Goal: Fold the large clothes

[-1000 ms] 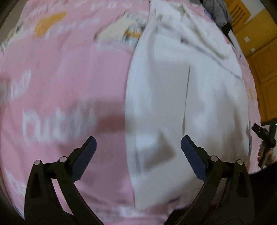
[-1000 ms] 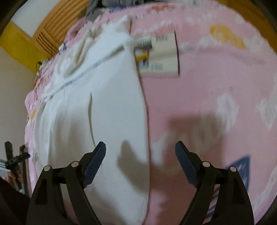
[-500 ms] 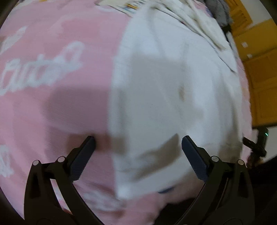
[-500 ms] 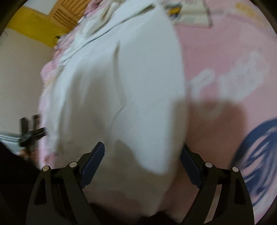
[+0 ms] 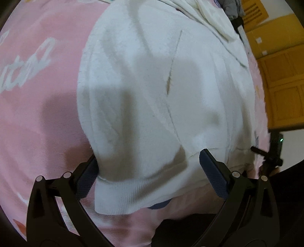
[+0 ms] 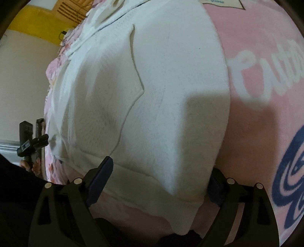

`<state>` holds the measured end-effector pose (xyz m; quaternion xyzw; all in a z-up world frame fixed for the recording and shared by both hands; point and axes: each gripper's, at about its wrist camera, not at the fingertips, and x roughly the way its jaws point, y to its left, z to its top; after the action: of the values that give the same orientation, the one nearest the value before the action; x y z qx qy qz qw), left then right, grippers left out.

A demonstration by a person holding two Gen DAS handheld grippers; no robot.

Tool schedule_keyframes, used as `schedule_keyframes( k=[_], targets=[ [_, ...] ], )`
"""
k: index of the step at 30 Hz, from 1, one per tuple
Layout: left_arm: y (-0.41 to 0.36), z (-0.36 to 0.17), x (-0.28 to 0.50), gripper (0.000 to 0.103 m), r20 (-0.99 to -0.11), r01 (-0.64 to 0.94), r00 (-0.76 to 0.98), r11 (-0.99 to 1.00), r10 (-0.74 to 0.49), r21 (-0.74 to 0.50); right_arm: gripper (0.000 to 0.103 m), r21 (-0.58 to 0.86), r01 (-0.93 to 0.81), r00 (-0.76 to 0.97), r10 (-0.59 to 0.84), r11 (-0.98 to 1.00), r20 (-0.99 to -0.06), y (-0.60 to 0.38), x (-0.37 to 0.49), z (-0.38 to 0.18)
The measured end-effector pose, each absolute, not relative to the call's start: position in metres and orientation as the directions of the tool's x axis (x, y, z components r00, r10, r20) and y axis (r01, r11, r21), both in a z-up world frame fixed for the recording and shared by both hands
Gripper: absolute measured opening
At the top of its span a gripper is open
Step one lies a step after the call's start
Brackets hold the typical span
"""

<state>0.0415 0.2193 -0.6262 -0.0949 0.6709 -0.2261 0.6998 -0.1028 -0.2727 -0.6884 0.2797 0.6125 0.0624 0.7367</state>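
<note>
A large white fleece garment lies flat on a pink printed blanket. My left gripper is open and points steeply down, straddling the garment's near left corner, whose ribbed hem lies between the fingers. In the right wrist view the same garment fills the middle. My right gripper straddles the near right corner; its jaws are opening, with the hem between them and no pad pressing on it. A pocket seam runs up the garment.
Orange wooden cabinet doors stand beyond the bed's right side and a pale wall beyond the left. A black device held in a hand shows at the bed's edge, and again in the left wrist view. Grey clothes lie at the far end.
Both grippers have come down and toward the garment's near hem. Its corners now lie between the fingers, and the far end of the bed has slid out of view.
</note>
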Motion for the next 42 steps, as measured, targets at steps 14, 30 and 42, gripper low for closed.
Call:
schedule_keyframes(
  k=[14, 30, 42],
  targets=[
    [0.196, -0.618, 0.054, 0.025, -0.855, 0.181, 0.059, 0.848, -0.515, -0.498, 0.012, 0.587, 0.314, 0.292, 0.513, 0.746, -0.807, -0.276, -0.102, -0.668],
    [0.192, -0.529, 0.108, 0.016, -0.812, 0.057, 0.355, 0.878, -0.463, -0.476, 0.011, 0.875, 0.072, 0.543, 0.717, 0.479, -0.438, -0.321, -0.024, -0.59],
    [0.158, -0.403, 0.203, 0.016, -0.833, -0.037, 0.479, 0.942, -0.277, -0.334, 0.01, 0.887, -0.223, 0.594, 0.778, 0.404, -0.205, -0.358, 0.062, -0.5]
  ],
)
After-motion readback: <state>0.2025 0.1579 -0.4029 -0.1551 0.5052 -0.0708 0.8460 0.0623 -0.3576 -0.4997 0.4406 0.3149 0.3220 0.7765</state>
